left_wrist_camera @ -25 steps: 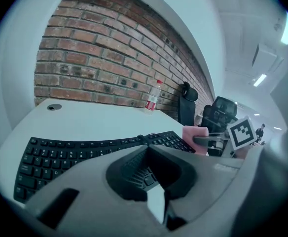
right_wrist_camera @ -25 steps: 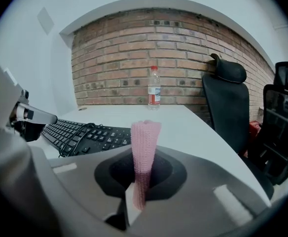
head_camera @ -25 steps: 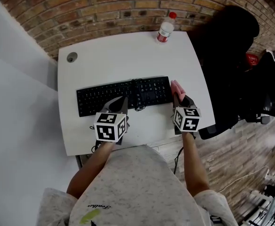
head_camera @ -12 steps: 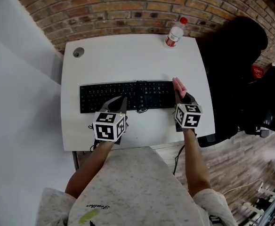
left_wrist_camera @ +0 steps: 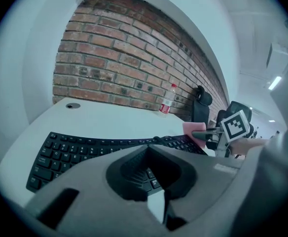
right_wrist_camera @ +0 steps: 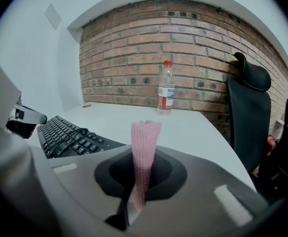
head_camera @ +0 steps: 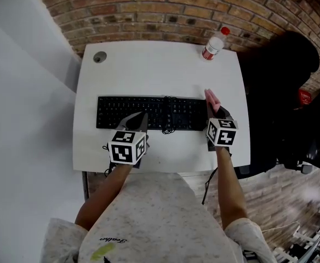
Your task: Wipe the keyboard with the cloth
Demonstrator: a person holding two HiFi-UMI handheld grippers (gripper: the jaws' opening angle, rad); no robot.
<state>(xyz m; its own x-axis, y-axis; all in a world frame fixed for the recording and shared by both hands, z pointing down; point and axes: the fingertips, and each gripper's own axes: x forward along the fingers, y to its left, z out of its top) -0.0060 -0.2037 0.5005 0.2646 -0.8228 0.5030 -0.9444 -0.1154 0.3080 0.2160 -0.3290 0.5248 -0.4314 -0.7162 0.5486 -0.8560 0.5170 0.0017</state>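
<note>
Black keyboard flat across white desk, left gripper over its front edge, jaws together, empty, pink knit cloth pinched upright in right gripper just off kbd's right end, water bottle at back-right corner, black chair beside desk

The left hand-held gripper points forward and slightly to the person's right, its marker cube at the rear, nearest the body. Its jaws are drawn together with nothing between them. The bare left forearm runs back from it, bent in towards the torso. Well apart on the other side, the right hand-held gripper points straight ahead, with its own marker cube behind the jaws. Those jaws are clamped on a pink cloth, which sticks out past their tips. The right forearm stretches nearly straight back.
</note>
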